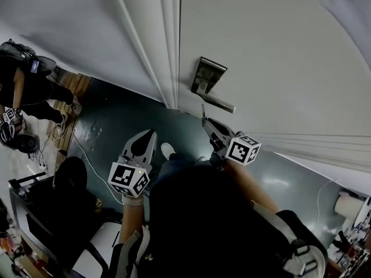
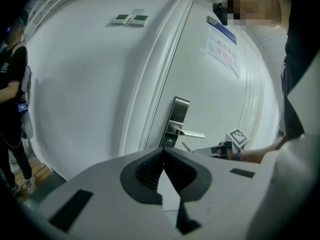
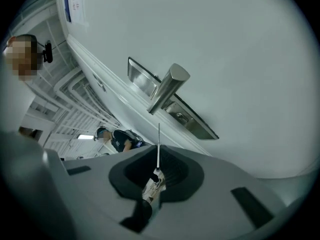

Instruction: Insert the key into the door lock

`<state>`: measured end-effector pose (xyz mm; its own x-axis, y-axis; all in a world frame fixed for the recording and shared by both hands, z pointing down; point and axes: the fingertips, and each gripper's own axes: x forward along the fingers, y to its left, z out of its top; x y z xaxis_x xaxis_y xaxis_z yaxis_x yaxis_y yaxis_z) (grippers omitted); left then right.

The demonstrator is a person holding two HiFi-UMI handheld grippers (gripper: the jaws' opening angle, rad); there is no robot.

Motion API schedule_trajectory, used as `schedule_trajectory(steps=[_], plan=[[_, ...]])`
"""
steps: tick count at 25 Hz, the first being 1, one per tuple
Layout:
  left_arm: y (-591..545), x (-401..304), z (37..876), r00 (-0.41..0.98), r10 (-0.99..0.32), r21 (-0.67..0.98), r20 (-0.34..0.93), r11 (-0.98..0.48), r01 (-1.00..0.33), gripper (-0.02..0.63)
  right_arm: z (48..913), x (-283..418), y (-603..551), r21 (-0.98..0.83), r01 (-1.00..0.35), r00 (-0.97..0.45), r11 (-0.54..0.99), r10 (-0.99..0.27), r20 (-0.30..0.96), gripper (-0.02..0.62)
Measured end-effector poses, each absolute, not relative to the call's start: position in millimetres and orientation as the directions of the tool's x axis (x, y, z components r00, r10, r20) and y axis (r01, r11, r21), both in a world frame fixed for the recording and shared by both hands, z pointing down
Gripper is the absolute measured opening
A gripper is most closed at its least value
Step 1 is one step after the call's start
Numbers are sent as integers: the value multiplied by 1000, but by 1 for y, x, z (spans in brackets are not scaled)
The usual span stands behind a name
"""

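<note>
Our right gripper (image 3: 159,160) has its dark ribbed jaws pinched shut on the key (image 3: 158,141). The key's thin flat metal blade shows edge-on and points to 12 o'clock at the door lock (image 3: 172,109), a long brushed-steel plate with a rounded lever handle (image 3: 167,86). Our left gripper (image 2: 164,153) has its jaws pressed together with nothing between them.

The right gripper view shows the small round keyhole (image 3: 179,116) on the plate just past the lever, while the head view hides it. The left gripper view shows a gap between key tip and plate, and a paper notice (image 2: 223,51) on the smooth white door (image 2: 215,104). Only the head view shows the dark glossy floor (image 1: 116,120) and another person (image 1: 23,91) at 9 o'clock.
</note>
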<state>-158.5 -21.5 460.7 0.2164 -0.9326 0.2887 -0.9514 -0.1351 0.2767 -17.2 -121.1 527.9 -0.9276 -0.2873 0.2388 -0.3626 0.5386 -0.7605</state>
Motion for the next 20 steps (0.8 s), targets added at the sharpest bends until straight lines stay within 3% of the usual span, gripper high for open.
schedule_trajectory(steps=[20], plan=[[-46, -211, 493, 444, -832, 294, 332, -356, -887, 8, 557, -59, -151, -921, -324, -818, 215, -553, 159, 32]])
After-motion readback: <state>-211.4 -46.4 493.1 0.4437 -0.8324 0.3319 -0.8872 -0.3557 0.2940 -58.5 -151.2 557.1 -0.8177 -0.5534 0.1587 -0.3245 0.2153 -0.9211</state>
